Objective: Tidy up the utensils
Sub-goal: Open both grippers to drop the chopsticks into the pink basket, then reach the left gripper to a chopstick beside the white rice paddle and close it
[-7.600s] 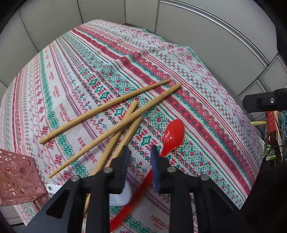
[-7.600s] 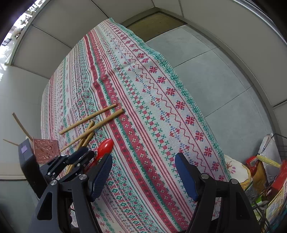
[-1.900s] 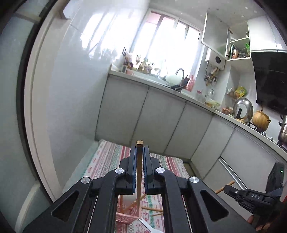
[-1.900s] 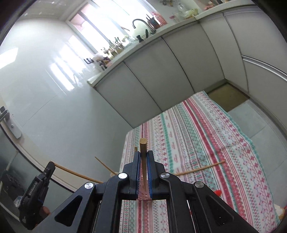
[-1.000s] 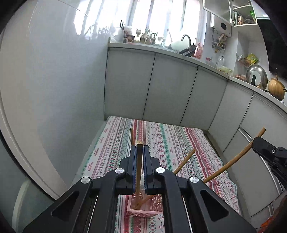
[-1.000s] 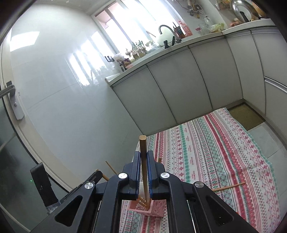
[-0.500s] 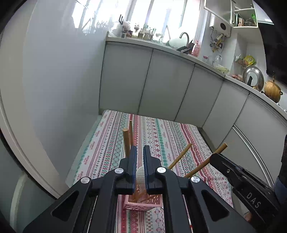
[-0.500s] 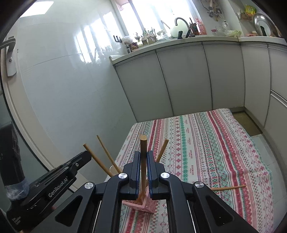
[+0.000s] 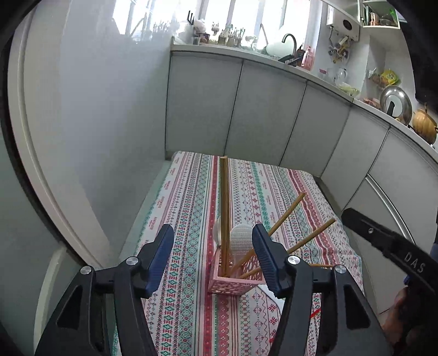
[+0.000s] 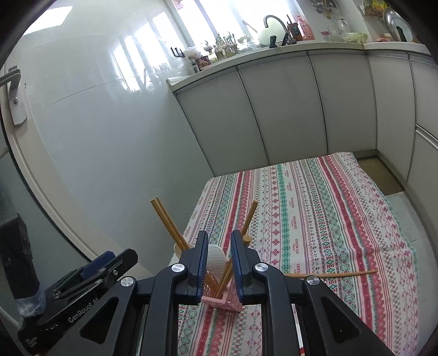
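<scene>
wooden chopsticks stand in the pink basket on the patterned cloth: light, stiff, smooth, best pinched mid-shaft; left gripper jaws just opened wide, right gripper jaws narrowly parting, both empty

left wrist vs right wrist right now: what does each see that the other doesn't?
Only the left wrist view: the left gripper, jaws wide with nothing between them, and a gold pot on the counter at far right.

Only the right wrist view: the right gripper, jaws slightly parted, a door handle at far left, and bare floor past the cloth.

Both: the pink basket holding chopsticks and a white spoon, one loose chopstick on the patterned cloth, plus the faucet.
</scene>
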Motion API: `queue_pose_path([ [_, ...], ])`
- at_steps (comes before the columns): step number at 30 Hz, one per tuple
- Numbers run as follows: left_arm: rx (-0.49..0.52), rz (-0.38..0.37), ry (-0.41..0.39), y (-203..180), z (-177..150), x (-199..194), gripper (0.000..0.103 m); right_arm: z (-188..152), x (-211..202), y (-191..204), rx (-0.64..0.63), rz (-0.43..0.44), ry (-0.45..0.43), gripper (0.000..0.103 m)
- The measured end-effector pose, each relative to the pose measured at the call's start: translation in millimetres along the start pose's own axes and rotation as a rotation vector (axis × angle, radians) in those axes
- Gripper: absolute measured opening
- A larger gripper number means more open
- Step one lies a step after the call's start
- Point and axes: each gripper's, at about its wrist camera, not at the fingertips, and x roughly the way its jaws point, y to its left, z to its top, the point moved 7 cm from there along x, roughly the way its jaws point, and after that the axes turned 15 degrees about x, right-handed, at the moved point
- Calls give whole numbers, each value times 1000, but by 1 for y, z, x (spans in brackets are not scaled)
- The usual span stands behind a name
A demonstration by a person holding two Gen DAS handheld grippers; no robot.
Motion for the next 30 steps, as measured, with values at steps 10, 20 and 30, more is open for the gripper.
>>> queue_pose_path([
  [10, 18, -62, 131, -10, -38, -2, 75, 1, -42, -41, 79, -11, 52, 60],
  [20, 102, -109, 228, -41, -68, 9, 78, -14, -59, -117, 190, -153, 148, 67],
  [30, 242, -225, 396, -103, -110, 34, 79, -55, -46, -192, 325, -306, 362, 73],
])
